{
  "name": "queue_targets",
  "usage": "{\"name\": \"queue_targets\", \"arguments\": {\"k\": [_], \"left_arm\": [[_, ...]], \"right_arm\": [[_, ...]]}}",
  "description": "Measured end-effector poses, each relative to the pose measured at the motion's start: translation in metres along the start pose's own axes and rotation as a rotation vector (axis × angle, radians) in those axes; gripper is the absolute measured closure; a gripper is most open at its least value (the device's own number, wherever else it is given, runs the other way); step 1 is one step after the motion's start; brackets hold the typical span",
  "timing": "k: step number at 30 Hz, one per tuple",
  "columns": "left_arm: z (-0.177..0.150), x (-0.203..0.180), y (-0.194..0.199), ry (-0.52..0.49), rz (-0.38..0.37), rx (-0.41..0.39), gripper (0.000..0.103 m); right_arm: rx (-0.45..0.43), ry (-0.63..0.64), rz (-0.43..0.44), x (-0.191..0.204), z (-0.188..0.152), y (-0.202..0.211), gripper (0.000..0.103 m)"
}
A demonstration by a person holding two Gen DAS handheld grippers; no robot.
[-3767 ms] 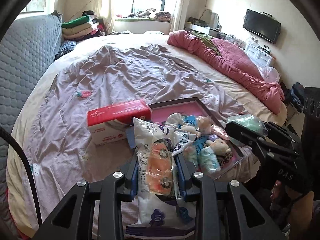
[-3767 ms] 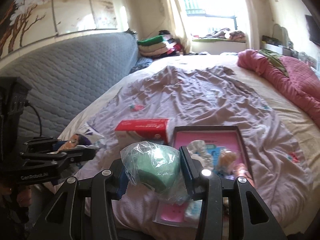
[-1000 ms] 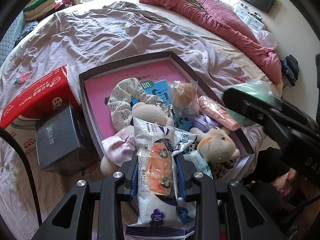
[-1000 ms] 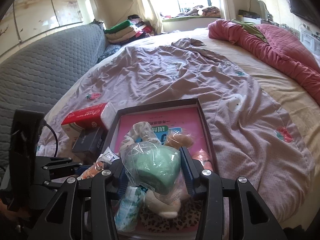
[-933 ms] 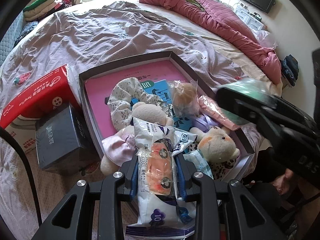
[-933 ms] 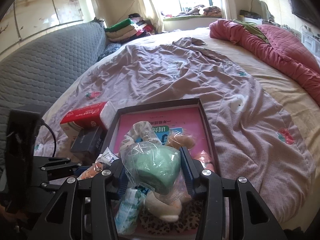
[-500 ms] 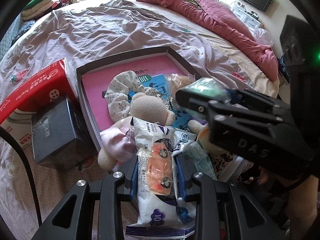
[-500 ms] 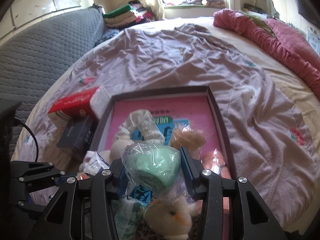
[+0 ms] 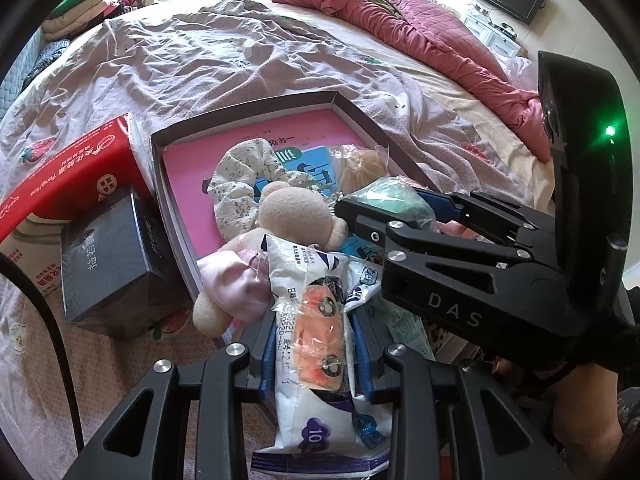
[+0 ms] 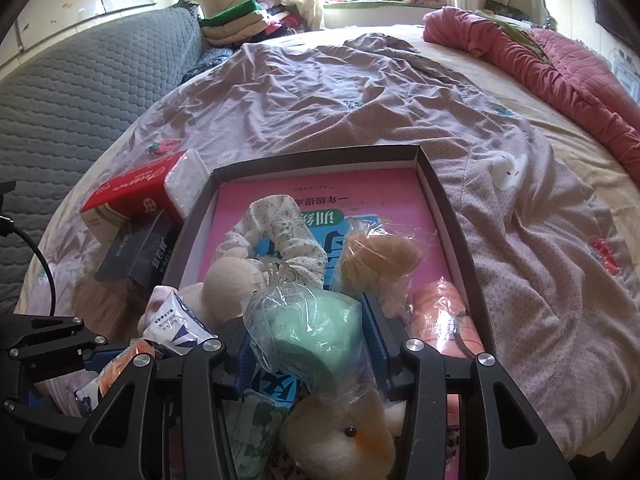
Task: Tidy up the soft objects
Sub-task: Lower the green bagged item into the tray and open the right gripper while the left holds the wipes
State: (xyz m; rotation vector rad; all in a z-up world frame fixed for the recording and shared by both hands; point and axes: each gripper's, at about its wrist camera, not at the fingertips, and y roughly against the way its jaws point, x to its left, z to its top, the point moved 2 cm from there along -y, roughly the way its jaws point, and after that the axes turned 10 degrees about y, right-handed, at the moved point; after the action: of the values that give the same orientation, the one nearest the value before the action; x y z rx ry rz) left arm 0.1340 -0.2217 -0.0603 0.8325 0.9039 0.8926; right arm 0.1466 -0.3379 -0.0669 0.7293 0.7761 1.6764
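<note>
1. Left wrist view: the left gripper has its jaws clamped on a white packet, long axis along the fingers, at the tray near edge. The right gripper is deeper over the tray.
2. Right wrist view: its jaws are clamped on a green bagged item, directly above the plush toys; free pink floor lies ahead, hidden from the left view.

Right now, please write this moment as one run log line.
left gripper: shut on white packet | right gripper: shut on green bagged item, over tray | tray holds plush toys, scrunchie
</note>
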Motion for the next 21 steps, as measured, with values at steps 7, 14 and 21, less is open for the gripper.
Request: {"name": "queue_targets", "arguments": {"k": [7,14,21], "left_arm": [[0.0006,0.0009,0.0009,0.005,-0.001,-0.002,0.071],[0.0012,0.0006,-0.0003,0.004,0.0,-0.004,0.071],[0.0023,-0.0004,0.0006,0.001,0.003,-0.007,0.071]], "right_arm": [[-0.001,0.0,-0.004,-0.0031,0.0008,-0.0006,0.054],[-0.007,0.007,-0.01,-0.003,0.0019,0.0039,0.048],[-0.007,0.015,-0.015,-0.0028,0.0009,0.0081,0.046]]}}
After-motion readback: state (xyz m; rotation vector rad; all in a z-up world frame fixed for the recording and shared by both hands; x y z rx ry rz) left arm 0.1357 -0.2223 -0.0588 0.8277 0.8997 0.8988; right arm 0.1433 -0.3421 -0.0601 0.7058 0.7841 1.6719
